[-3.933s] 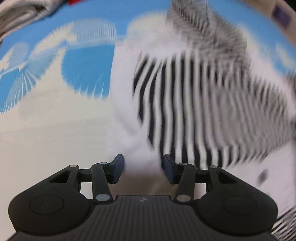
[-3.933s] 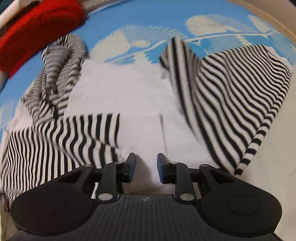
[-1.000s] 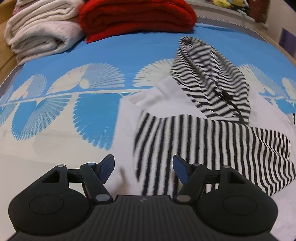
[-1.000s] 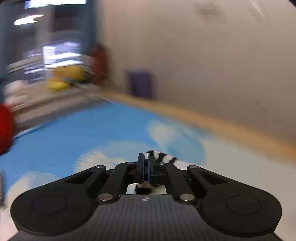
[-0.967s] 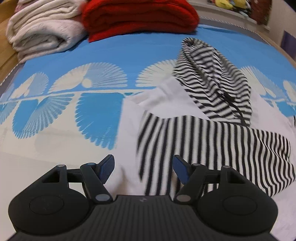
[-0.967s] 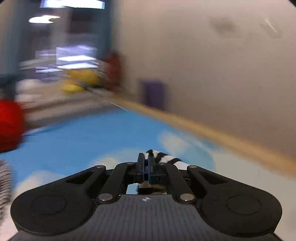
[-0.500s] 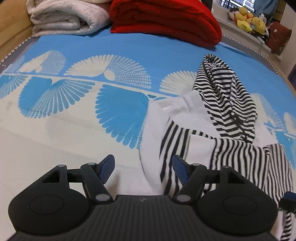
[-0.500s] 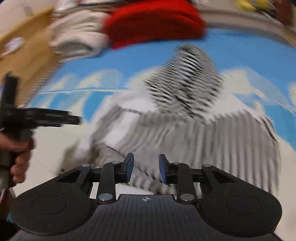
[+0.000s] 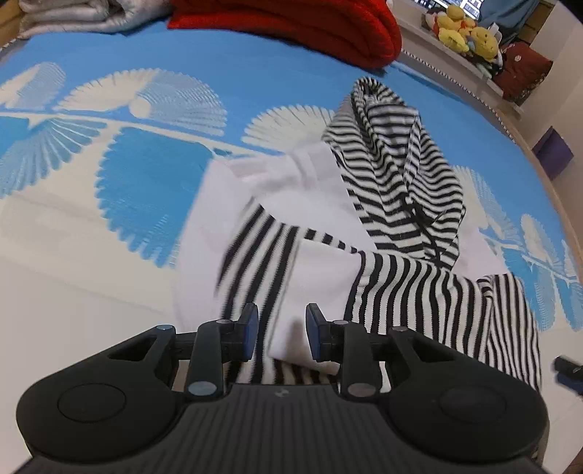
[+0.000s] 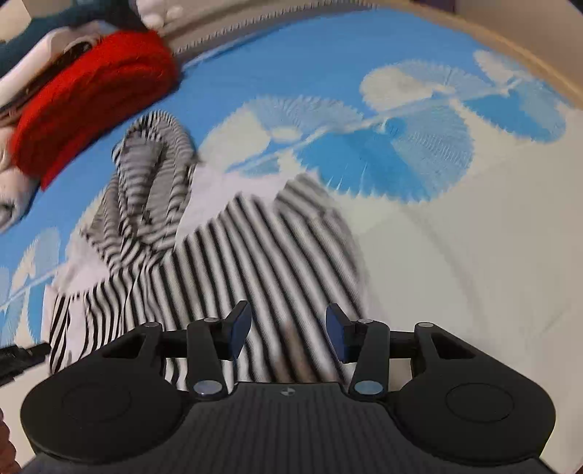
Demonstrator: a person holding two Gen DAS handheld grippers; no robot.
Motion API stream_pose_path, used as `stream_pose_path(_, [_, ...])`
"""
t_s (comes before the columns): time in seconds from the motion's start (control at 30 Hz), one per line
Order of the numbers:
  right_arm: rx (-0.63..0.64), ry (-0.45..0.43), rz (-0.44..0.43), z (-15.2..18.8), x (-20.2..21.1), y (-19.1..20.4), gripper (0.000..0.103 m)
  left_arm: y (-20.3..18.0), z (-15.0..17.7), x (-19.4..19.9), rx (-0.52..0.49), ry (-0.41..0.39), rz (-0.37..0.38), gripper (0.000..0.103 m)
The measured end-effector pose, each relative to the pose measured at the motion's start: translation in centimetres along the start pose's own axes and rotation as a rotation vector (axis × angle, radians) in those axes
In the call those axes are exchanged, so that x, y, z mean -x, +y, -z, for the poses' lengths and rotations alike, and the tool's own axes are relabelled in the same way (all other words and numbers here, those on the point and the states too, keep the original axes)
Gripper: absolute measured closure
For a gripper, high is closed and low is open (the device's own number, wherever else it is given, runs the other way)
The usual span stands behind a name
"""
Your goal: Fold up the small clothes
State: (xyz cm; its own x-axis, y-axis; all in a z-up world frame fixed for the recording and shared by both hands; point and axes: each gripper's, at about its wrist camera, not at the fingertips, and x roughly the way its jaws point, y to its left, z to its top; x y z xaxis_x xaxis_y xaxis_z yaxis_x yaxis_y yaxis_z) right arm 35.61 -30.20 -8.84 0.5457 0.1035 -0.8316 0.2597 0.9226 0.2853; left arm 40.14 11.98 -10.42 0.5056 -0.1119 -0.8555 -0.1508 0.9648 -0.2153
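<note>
The small hooded top [image 9: 328,233] lay on the blue-and-white patterned bedspread [image 9: 153,182], a white body with black-and-white striped sleeves and hood. Its striped hood [image 9: 397,164] pointed away from the left wrist camera toward the far end of the bed, with a dark drawstring [image 9: 419,215] hanging down its front. One striped sleeve [image 9: 430,291] was folded across the white chest, and a second striped band [image 9: 251,262] ran down the near side toward the camera. The left gripper [image 9: 281,337] hovered just over the near edge of the garment with its jaws spread and nothing between them — white and striped cloth showed through the gap. From the right wrist view the same top [image 10: 233,262] appeared blurred, the hood [image 10: 153,171] to the upper left and a broad striped panel [image 10: 277,255] directly ahead. The right gripper [image 10: 288,331] was likewise parted wide and empty, low over that striped panel; whether the fingertips touched the fabric could not be told. Beyond the hood a folded red blanket [image 9: 291,25] sat at the far edge of the bed, with a pale folded blanket [image 9: 83,14] just beside it. Farther off, yellow plush toys [image 9: 462,29] rested on a ledge — a dark red bag [image 9: 524,69] near them and a purple box [image 9: 552,153] by the wall. A dark piece of the other tool [image 9: 568,368] edged into the left view at lower right.
</note>
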Motion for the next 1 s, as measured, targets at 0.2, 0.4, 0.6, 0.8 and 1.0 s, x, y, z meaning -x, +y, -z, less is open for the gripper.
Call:
stream_pose_path(0.2, [-0.035, -0.019, 0.015, -2.1, -0.9, -2.3, 0.055, -1.6, 0.7, -3.2, -0.079, 0.038, -0.075, 0.064])
stream_pose_path(0.4, [-0.038, 0.005, 0.051, -3.1, -1.7, -3.5, 0.055, -3.4, 0.3, -0.4, -0.175, -0.028, -0.085, 0.097])
stream_pose_path(0.6, [-0.019, 0.02, 0.042, -2.4, -1.8, -2.6, 0.055, -1.5, 0.8, 6.7, -0.09, -0.106, -0.049, 0.098])
stream_pose_path(0.8, [0.037, 0.13, 0.087, -0.2, -3.9, -1.6, 0.055, 1.1, 1.6, 5.3, -0.038, 0.009, -0.116, 0.091])
stream_pose_path(1.0, [0.035, 0.201, 0.183, 1.0, -5.7, -3.2, 0.048, -0.3, 2.3, 2.5, -0.14, 0.073, -0.036, 0.087])
